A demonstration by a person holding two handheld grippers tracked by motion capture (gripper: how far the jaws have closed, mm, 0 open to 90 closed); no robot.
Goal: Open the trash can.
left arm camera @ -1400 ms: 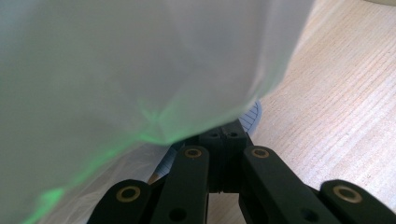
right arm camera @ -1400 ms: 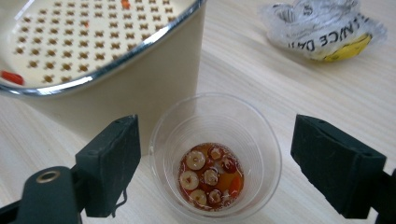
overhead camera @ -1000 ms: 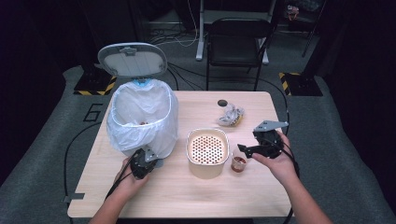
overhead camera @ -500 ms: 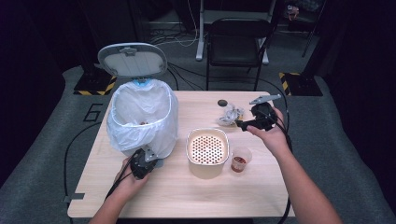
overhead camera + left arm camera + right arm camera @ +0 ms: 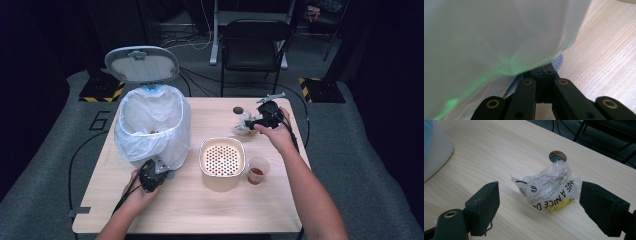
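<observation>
A crumpled clear plastic wrapper (image 5: 549,191) with black print and a yellow patch lies on the wooden table (image 5: 200,210), toward its far right (image 5: 243,126). My right gripper (image 5: 541,206) is open, one jaw on each side of the wrapper and neither touching it; the high view shows this gripper (image 5: 254,123) just right of the wrapper. My left gripper (image 5: 156,172) rests at the foot of the bin's white bag (image 5: 152,125). Its jaws are shut (image 5: 543,73), tips tucked under the bag's bulge (image 5: 486,37). Whether anything is pinched between them is hidden.
The bin's lid (image 5: 141,64) stands open behind the bag. A beige container with a perforated top (image 5: 221,160) sits mid-table, with a small clear cup holding something red (image 5: 255,171) to its right. A round cable hole (image 5: 557,156) lies beyond the wrapper. A chair (image 5: 255,45) stands behind the table.
My right gripper has travelled from beside the small cup to the far side of the table and now straddles the wrapper. The left gripper has stayed put.
</observation>
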